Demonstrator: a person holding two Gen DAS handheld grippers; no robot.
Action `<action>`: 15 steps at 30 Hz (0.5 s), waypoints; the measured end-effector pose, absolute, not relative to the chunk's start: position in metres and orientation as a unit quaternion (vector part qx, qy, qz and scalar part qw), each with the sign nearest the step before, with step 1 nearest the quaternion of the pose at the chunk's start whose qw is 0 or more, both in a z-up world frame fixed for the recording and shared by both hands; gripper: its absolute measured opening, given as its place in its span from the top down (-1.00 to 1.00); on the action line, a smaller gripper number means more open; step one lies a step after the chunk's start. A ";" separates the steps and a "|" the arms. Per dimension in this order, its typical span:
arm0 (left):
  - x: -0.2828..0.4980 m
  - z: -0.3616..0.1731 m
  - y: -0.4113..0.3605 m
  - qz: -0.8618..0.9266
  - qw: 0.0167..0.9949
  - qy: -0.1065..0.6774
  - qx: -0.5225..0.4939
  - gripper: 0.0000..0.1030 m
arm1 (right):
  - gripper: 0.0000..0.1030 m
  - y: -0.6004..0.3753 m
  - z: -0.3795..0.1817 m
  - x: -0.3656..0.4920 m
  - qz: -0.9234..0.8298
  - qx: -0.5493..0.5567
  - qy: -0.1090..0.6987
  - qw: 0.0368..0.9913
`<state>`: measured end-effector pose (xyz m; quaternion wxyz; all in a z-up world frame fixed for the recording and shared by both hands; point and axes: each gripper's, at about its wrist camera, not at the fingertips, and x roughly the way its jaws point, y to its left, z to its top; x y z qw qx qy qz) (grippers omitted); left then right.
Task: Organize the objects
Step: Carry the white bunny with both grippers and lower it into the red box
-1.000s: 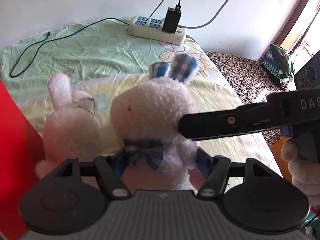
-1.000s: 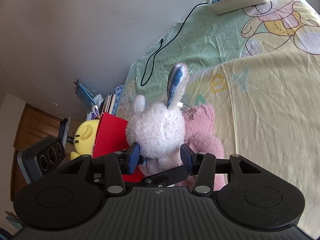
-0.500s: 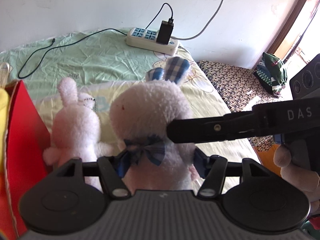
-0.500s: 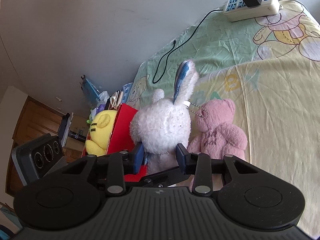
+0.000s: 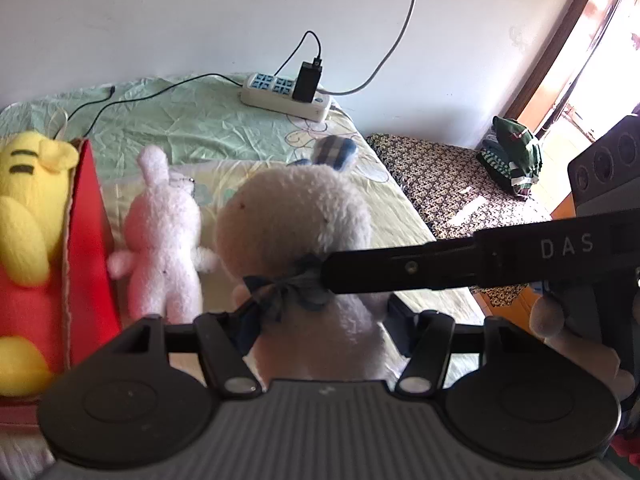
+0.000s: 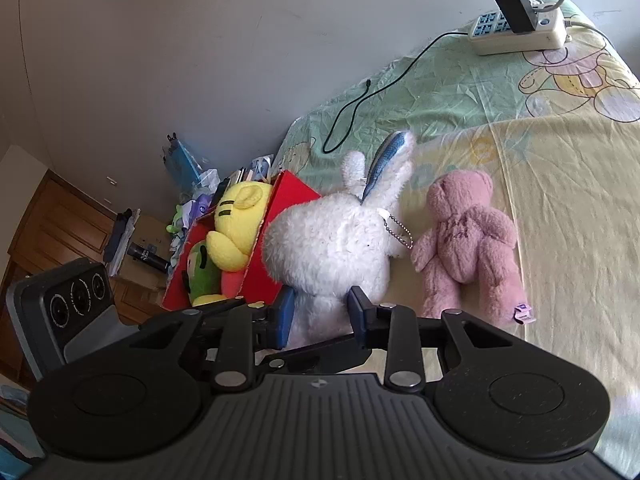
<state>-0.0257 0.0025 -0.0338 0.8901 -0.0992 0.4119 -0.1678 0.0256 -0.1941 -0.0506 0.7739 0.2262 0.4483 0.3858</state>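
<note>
A white plush rabbit (image 5: 296, 216) with blue plaid ears and a bow is held up over the bed. My left gripper (image 5: 324, 320) is shut on its lower body. My right gripper (image 6: 322, 312) is shut on it near the neck, and one of its fingers (image 5: 400, 268) crosses in from the right in the left wrist view. A pink plush bear (image 6: 468, 248) lies flat on the yellow sheet beside the rabbit (image 6: 332, 240). The red box (image 6: 280, 200) to the left holds a yellow plush (image 6: 236, 224) and a green plush (image 6: 200, 272).
A white power strip (image 5: 286, 96) with a black charger lies at the back of the bed, and a black cable (image 6: 360, 96) trails across the green sheet. A patterned bench (image 5: 452, 192) with green cloth (image 5: 512, 152) stands right of the bed. Clutter (image 6: 192, 184) sits beyond the box.
Both grippers have risen and drawn back with the rabbit held between them. The red box and its yellow plush have come into the left wrist view. The pink bear has stayed put.
</note>
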 end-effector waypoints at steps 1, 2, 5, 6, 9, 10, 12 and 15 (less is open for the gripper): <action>-0.031 -0.030 0.006 -0.170 0.892 0.408 -0.099 -0.22 | 0.35 -0.191 -0.046 0.021 0.387 0.225 0.445 0.776; -0.036 -0.027 0.010 -0.173 0.893 0.403 -0.100 -0.22 | 0.35 -0.187 -0.042 0.017 0.388 0.223 0.441 0.778; -0.048 -0.014 0.024 -0.181 0.897 0.389 -0.107 -0.22 | 0.35 -0.176 -0.028 0.005 0.392 0.216 0.428 0.785; -0.052 -0.009 0.029 -0.183 0.900 0.382 -0.107 -0.22 | 0.35 -0.173 -0.022 0.001 0.394 0.216 0.422 0.787; -0.066 0.006 0.046 -0.187 0.908 0.361 -0.104 -0.22 | 0.35 -0.159 -0.007 -0.010 0.400 0.217 0.405 0.793; -0.070 0.010 0.052 -0.186 0.910 0.355 -0.103 -0.22 | 0.35 -0.154 -0.003 -0.013 0.402 0.217 0.399 0.795; -0.078 0.018 0.065 -0.184 0.916 0.342 -0.100 -0.22 | 0.35 -0.142 0.006 -0.019 0.407 0.217 0.390 0.797; -0.087 0.027 0.087 -0.179 0.922 0.328 -0.101 -0.21 | 0.35 -0.120 0.015 -0.023 0.416 0.212 0.376 0.800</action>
